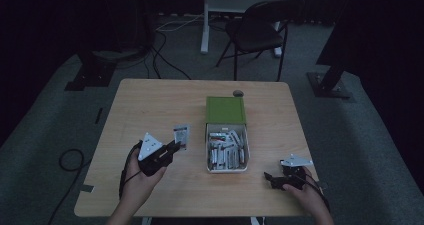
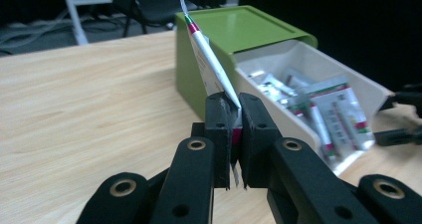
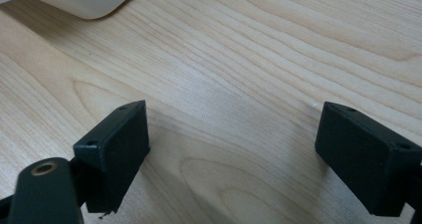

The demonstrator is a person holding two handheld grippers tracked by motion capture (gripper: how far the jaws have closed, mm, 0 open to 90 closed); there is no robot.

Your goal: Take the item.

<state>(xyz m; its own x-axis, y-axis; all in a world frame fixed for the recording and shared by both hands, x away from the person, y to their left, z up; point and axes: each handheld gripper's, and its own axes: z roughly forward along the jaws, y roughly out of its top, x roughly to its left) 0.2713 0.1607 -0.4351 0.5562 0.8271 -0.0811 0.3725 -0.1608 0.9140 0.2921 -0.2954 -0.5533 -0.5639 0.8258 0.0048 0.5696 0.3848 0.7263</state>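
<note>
- Tabletop of pale wood-grain laminate (image 1: 150, 110) carries everything, and its broad bare left half gives the left hand room to work beside the box.
- Box of green plastic with a white pull-out drawer (image 1: 226, 110) sits a little right of the table's middle, its green sleeve toward the far edge and the drawer (image 2: 348, 79) drawn out toward the person, probably so both hands can reach in from the near edge.
- Sachets of white foil with red and green stripes (image 1: 227, 150) lie heaped loosely in that open drawer, apparently the stock being handled.
- Left gripper (image 2: 234, 114) has its jaws pinched tight on the bottom edge of one flat white sachet with a red-green band (image 2: 209, 59), holding it upright just left of the drawer, clear of the table; gripping the edge keeps its face free.
- Right gripper (image 3: 231, 134) rests near the table's near right corner, jaws spread wide over bare wood with nothing between them, seemingly waiting.
</note>
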